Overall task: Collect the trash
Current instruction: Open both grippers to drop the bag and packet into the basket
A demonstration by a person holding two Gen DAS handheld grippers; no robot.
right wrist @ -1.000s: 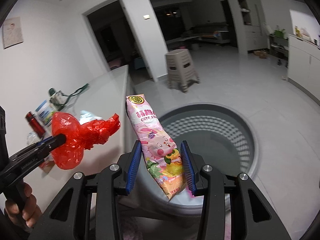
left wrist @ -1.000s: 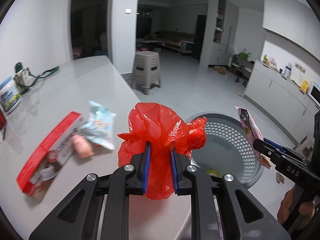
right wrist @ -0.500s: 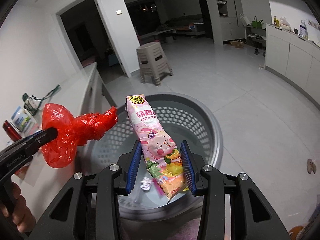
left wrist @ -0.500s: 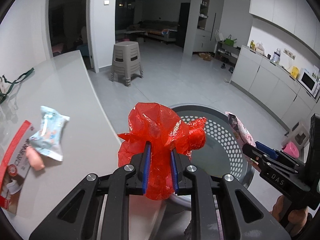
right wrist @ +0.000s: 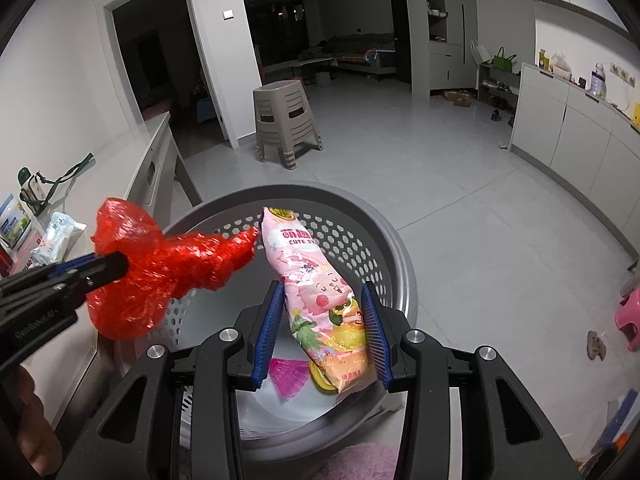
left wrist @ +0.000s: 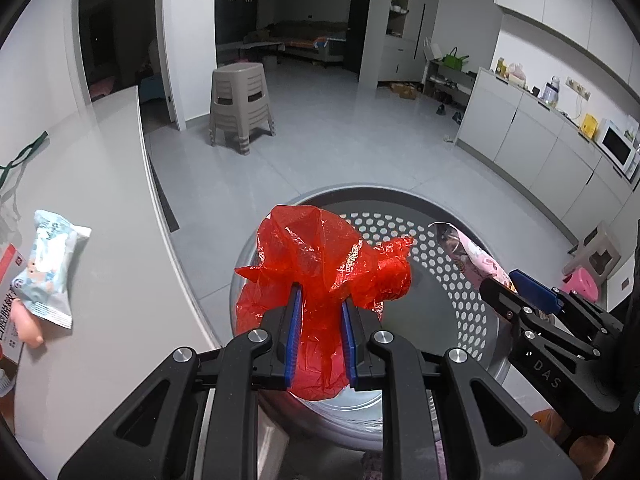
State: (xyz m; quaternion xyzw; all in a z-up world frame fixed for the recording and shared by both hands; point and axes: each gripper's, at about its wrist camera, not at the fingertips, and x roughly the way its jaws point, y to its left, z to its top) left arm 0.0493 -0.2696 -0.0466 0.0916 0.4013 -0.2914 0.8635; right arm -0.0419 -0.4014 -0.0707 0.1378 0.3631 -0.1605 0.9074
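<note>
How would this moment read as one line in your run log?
left gripper: shut on red plastic bag | right gripper: shut on pink snack packet | both over grey basket | nothing dropped yet

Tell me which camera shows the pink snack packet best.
The right wrist view: the pink printed snack packet faces the lens full length, clamped in the right tool. The left wrist view shows only its upper end, edge-on at the right.

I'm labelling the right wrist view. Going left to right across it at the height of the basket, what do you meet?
Light blue wrapper on the counter → red plastic bag in the left gripper → pink snack packet in the right gripper → grey basket's right rim → pink stool.
</note>
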